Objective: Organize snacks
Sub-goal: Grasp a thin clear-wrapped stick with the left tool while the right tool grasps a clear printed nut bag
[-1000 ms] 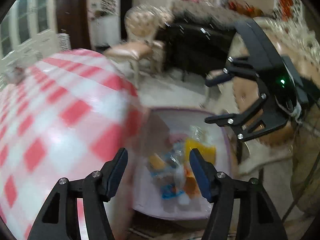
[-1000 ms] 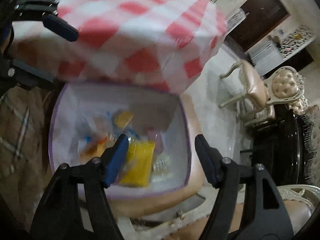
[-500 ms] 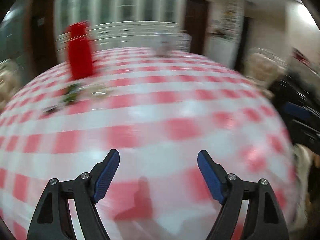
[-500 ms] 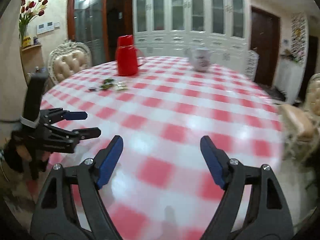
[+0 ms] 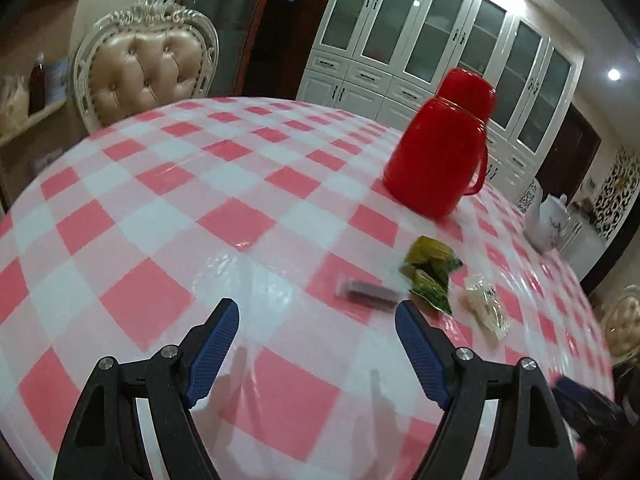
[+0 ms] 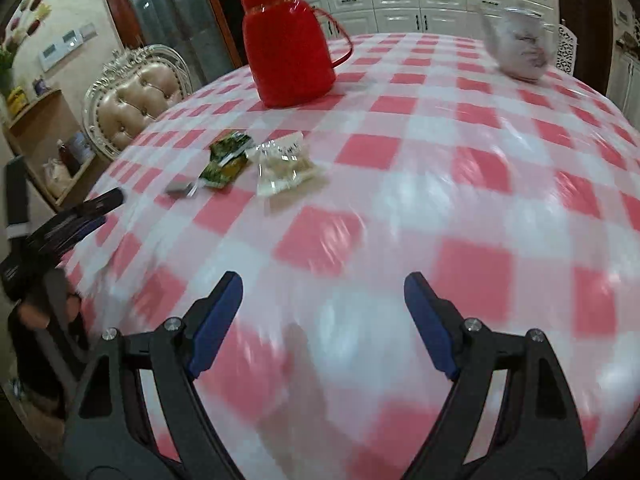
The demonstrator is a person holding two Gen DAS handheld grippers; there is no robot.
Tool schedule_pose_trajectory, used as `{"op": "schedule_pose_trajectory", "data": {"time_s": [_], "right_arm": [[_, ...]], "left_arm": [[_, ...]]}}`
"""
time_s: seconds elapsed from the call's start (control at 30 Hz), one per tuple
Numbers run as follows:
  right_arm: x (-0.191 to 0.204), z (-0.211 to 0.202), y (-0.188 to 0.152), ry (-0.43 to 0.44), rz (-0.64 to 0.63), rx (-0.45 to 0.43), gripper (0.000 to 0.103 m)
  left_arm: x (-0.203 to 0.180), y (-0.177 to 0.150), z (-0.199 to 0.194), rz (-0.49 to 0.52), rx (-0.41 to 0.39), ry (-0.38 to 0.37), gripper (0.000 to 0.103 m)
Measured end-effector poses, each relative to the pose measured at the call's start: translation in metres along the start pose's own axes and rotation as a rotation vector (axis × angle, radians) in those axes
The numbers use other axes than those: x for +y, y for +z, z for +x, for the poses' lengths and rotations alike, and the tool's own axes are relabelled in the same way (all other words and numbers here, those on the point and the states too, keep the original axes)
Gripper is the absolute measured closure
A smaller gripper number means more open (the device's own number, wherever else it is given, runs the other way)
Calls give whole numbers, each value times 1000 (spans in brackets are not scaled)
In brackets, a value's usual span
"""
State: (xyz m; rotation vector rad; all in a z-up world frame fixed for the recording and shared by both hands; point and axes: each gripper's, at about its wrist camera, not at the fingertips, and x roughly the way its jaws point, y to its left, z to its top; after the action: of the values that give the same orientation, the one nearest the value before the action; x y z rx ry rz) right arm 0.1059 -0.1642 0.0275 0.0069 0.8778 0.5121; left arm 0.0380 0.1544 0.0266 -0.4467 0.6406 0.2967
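Three snack packets lie together on the red-and-white checked table [image 5: 160,208]: a green packet [image 5: 430,268], a clear packet of pale snacks [image 5: 486,306] and a small dark bar [image 5: 366,292]. The same ones show in the right wrist view: green packet [image 6: 228,158], clear packet [image 6: 284,164], dark bar [image 6: 180,189]. My left gripper [image 5: 316,344] is open and empty, just short of the dark bar. My right gripper [image 6: 323,312] is open and empty over the table, well short of the packets. The left gripper [image 6: 86,212] shows blurred at the left edge of the right wrist view.
A red thermos jug [image 5: 440,144] stands behind the packets, also in the right wrist view [image 6: 290,40]. A white teapot [image 5: 546,220] sits at the far right of the table. A tufted chair [image 5: 148,68] stands behind the table, white cabinets [image 5: 440,40] beyond.
Both grippers have swung up from the snack basket beside the table to over the tabletop. Since half a second ago both have moved closer to the packets. Both stay open and empty.
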Motion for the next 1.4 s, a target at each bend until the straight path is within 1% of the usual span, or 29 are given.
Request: {"op": "schedule_pose_trajectory", "data": {"time_s": [0.1,0.13,0.2,0.27,0.33,0.4,0.43,0.47,0.5,0.53,0.57,0.6,0.63,0.67,0.7,0.8,0.9,0.93,0.97,1.0,1.03,1.07,1.13,1.2,1.33,1.4], "right_arm": [[13,33,30,-14,-22,1,18],[19,46,41,-20,-27,1,18],[25,63,57,-28,-33,12,18],[34,84,74,-51,-49,30,18],[39,96,83,-70,-74,44,18],[42,105,88,-86,-100,63,18],[42,108,88,-87,-107,73,18],[42,109,85,-82,-121,82,22],[43,107,83,-84,-142,78,33],[45,104,80,-92,-170,70,53],[45,97,74,-117,-195,61,55],[44,91,69,-127,-191,56,56],[42,81,61,-113,-181,51,57],[41,73,54,-98,-169,49,57],[40,65,45,-84,-153,49,57],[41,38,17,-29,-136,39,57],[42,9,-4,24,-94,13,57],[41,-2,-11,55,-66,0,56],[41,-9,-16,80,-47,-11,56],[41,-15,-20,98,-34,-25,56],[41,-20,-24,104,-27,-38,56],[43,-23,-29,99,-27,-47,55],[44,-23,-33,89,-34,-43,55],[45,-20,-34,99,-38,-30,55],[44,-27,-33,114,-35,-50,55],[47,-35,-37,116,-47,-72,55]], "left_arm": [[15,4,3,-71,17,-33,22],[19,0,0,-82,22,-45,22],[19,3,8,-69,28,-44,22],[15,9,11,-27,19,-39,22],[11,15,15,38,13,-74,20],[3,21,26,122,63,-131,19],[-4,22,35,203,104,-158,19],[-9,22,40,255,120,-160,19],[-15,21,45,314,142,-162,19],[-23,19,52,392,170,-163,19],[-31,16,56,477,184,-161,19],[-36,14,60,538,194,-161,19],[-42,12,64,606,204,-161,18],[-47,11,68,653,209,-166,18],[-50,13,73,673,221,-183,18],[-54,19,91,699,294,-275,19],[-57,27,97,716,323,-336,19],[-57,29,97,708,335,-343,30],[-56,31,97,703,337,-342,44],[-56,31,94,699,342,-347,81],[-58,27,89,705,355,-365,90],[-60,21,84,725,351,-360,90],[-71,3,65,805,329,-310,90],[-83,-13,43,882,313,-283,90],[-98,-37,2,895,259,-292,90],[-101,-46,-15,849,242,-311,90]]}}
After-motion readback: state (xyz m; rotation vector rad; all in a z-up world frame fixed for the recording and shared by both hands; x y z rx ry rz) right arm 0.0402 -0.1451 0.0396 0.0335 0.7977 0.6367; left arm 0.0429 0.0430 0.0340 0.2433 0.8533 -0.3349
